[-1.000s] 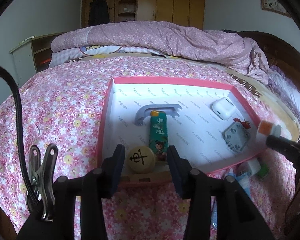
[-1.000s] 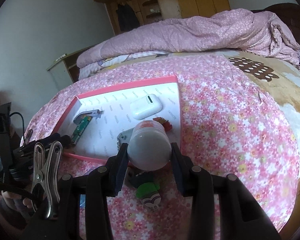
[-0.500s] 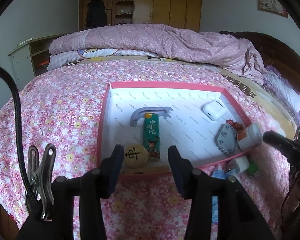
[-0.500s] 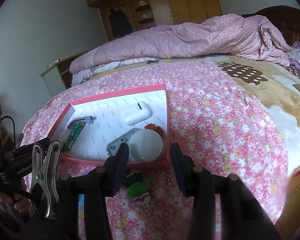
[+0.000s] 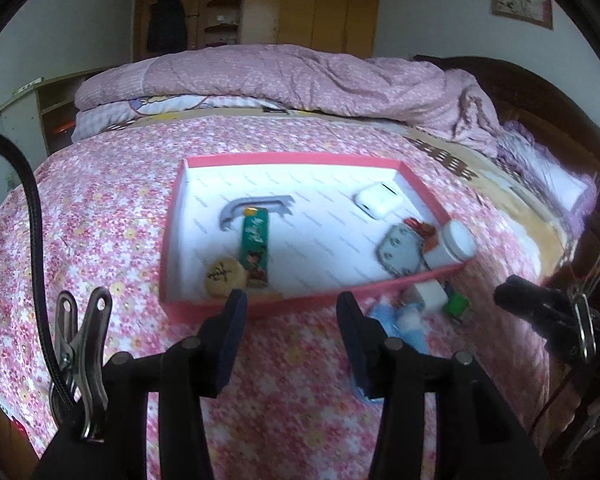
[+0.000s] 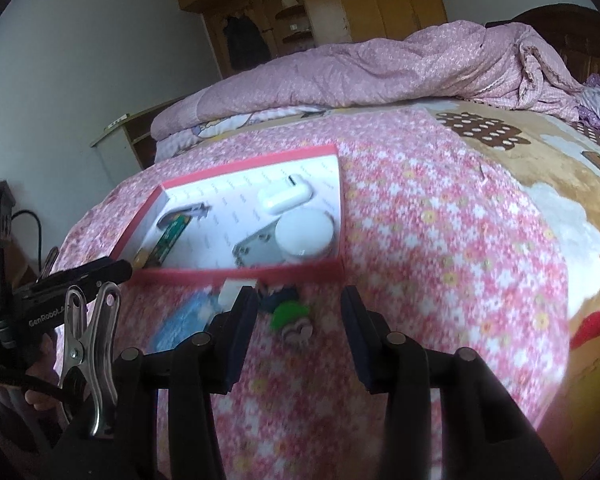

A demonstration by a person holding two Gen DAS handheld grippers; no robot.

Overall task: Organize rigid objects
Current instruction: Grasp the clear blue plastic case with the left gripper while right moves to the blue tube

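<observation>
White bottle (image 5: 450, 245) lies sideways (cap probably rightward).

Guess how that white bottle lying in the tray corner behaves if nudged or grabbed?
The white bottle lies on its side, so its round body probably rolls, though the tray wall and metal plate beside it may stop it. It looks like smooth plastic: likely light, possibly slippery.

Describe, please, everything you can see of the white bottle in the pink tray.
The white bottle is a small, smooth, plastic-looking cylinder with a round white end and an orange band at its far end. It lies on its side in the near right corner of the pink tray, against the tray's wall and beside the grey metal plate. Neither gripper touches it; the right gripper is open and clear of it.
</observation>
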